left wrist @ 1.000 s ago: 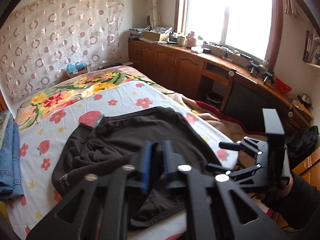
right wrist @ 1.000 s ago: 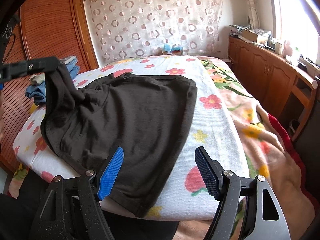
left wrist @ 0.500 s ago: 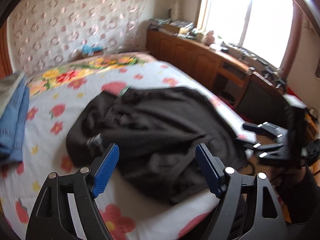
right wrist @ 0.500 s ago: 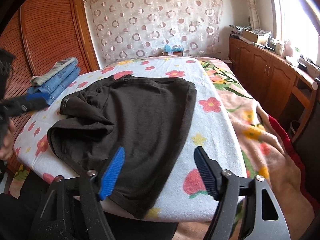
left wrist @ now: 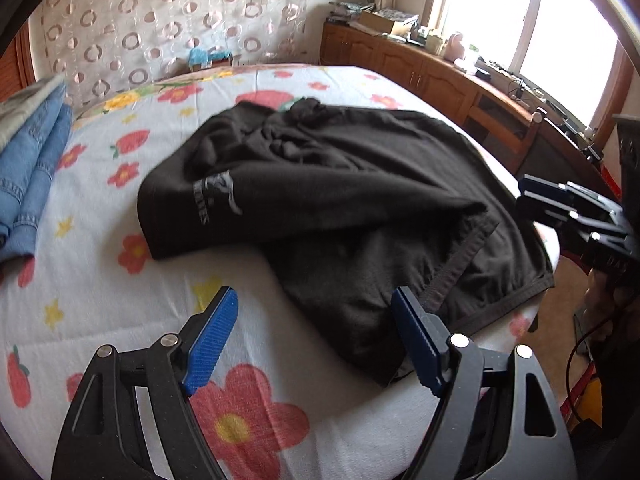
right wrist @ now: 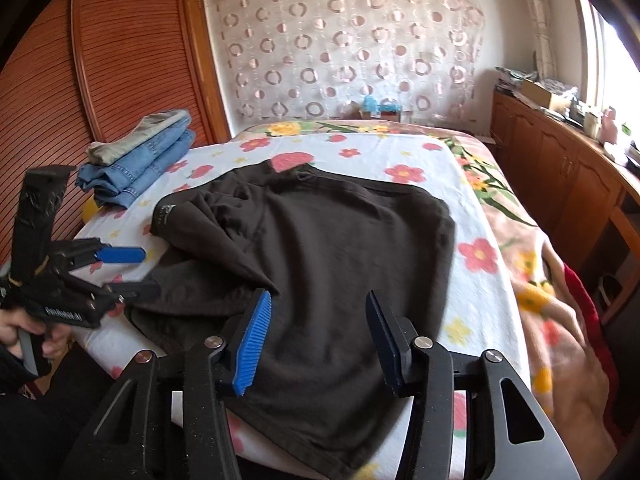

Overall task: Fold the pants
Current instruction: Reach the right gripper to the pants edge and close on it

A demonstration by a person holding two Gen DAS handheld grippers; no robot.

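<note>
- Left gripper (left wrist: 314, 338) first: jaws spread wide with nothing between them, hovering over the flowered bedsheet (left wrist: 100, 280) just off the near edge of the dark pants (left wrist: 340, 200). The blue pads sit at about 7 and 5 o'clock in its own view, with the cloth's hem starting around 4 o'clock.
- Right gripper (right wrist: 318, 338): its jaws have just been closing in, but they're only partway — there's a clear gap, and the pants lie under them, not pinched. So it's not gripping anything yet.
- From the right camera, the left gripper shows up at 9 o'clock, held by a hand (right wrist: 24, 330) at the bed's side, just beside the pants' left edge.
- The pants themselves are spread across the middle of the bed. One side is flopped over onto the rest, logo up, pretty rumpled — call it a rough first fold at best, and the layers don't line up.
- Still to do, as I read it: smooth it out, square the edges and fold it down into a compact stack.
- Further out at 10 o'clock in the right view there's a stack of folded jeans (right wrist: 140, 162) near the wooden wardrobe (right wrist: 100, 60), well apart from the pants.
</note>
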